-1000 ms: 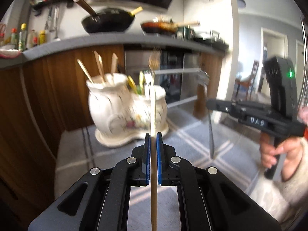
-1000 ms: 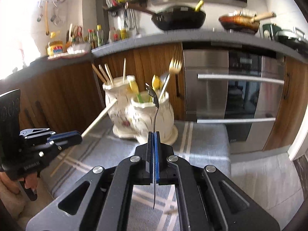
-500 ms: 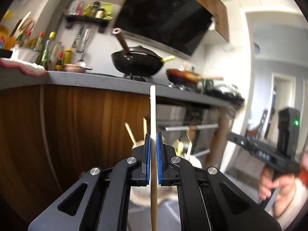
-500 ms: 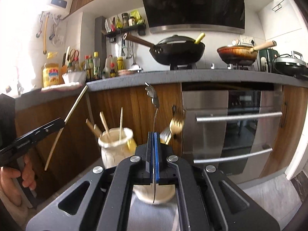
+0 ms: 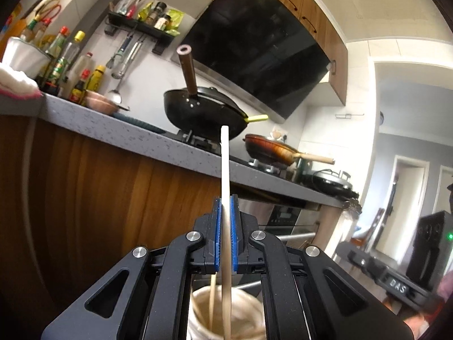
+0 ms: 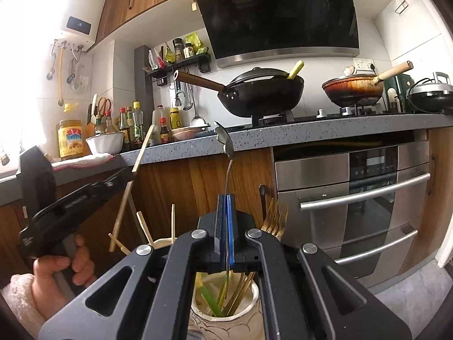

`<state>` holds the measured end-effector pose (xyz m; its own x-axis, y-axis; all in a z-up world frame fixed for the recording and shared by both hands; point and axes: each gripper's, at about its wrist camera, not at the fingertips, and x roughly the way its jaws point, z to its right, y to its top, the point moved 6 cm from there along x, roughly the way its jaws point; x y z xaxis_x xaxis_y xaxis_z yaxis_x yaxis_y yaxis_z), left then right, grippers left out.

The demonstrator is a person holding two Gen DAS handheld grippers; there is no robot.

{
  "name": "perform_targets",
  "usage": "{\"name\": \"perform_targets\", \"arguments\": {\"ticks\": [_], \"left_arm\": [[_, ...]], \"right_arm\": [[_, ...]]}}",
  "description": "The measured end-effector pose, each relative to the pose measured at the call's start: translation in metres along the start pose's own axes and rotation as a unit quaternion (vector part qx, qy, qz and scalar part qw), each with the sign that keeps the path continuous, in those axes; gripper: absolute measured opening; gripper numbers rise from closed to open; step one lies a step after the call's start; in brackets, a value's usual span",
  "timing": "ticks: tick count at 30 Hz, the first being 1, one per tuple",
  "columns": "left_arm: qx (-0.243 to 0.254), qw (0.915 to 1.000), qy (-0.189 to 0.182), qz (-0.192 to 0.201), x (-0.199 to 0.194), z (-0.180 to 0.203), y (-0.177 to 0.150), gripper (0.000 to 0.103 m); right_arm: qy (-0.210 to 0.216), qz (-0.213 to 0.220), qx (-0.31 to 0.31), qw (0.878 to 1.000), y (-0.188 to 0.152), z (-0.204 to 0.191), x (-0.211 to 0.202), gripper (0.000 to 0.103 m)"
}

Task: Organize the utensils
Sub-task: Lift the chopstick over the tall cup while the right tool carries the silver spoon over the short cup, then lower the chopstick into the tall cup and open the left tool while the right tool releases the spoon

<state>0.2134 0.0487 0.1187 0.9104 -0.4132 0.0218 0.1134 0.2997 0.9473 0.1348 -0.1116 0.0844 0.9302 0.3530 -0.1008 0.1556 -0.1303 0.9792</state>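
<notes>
Holding one thing each, both tongs sit just above the cups. The left tongs (image 5: 225,232) pinch a chopstick (image 5: 225,170) over the chopstick cup (image 5: 249,320). The right tongs (image 6: 225,226) pinch a spoon (image 6: 226,147) over the fork cup (image 6: 252,291). Neither is dropped in yet.

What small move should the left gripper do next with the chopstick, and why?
Probably lower it straight down, then open. The left gripper is shut on the chopstick, which stands nearly upright, and its lower end already hangs in the mouth of the cream holder beside another chopstick. Nothing visible blocks the way down.
</notes>
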Motion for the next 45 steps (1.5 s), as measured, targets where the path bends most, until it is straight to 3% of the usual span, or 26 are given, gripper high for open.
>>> {"name": "perform_targets", "arguments": {"ticks": [8,19,23,30,38,45], "left_arm": [[-0.009,0.9997,-0.021,0.006,0.014,-0.006,-0.016,0.006],[0.006,0.9997,-0.025,-0.005,-0.005,-0.010,-0.026,0.006],[-0.017,0.9994,-0.028,0.006,-0.001,-0.014,-0.015,0.006],[-0.012,0.9996,-0.024,-0.002,0.020,-0.012,-0.020,0.006],[-0.004,0.9996,-0.025,-0.015,0.019,-0.011,-0.029,0.006],[0.038,0.9987,-0.013,-0.031,-0.003,-0.002,-0.032,0.007]], "right_arm": [[0.009,-0.025,-0.001,1.000,-0.018,0.001,0.016,0.001],[0.015,-0.067,0.004,0.998,-0.040,0.006,0.029,0.001],[0.017,-0.069,0.009,0.997,-0.041,0.005,0.030,0.001],[0.017,-0.065,0.005,0.998,-0.039,0.004,0.029,0.001],[0.019,-0.069,0.008,0.997,-0.040,0.006,0.030,0.001],[0.021,-0.097,0.003,0.995,-0.051,0.007,0.039,0.001]]}}
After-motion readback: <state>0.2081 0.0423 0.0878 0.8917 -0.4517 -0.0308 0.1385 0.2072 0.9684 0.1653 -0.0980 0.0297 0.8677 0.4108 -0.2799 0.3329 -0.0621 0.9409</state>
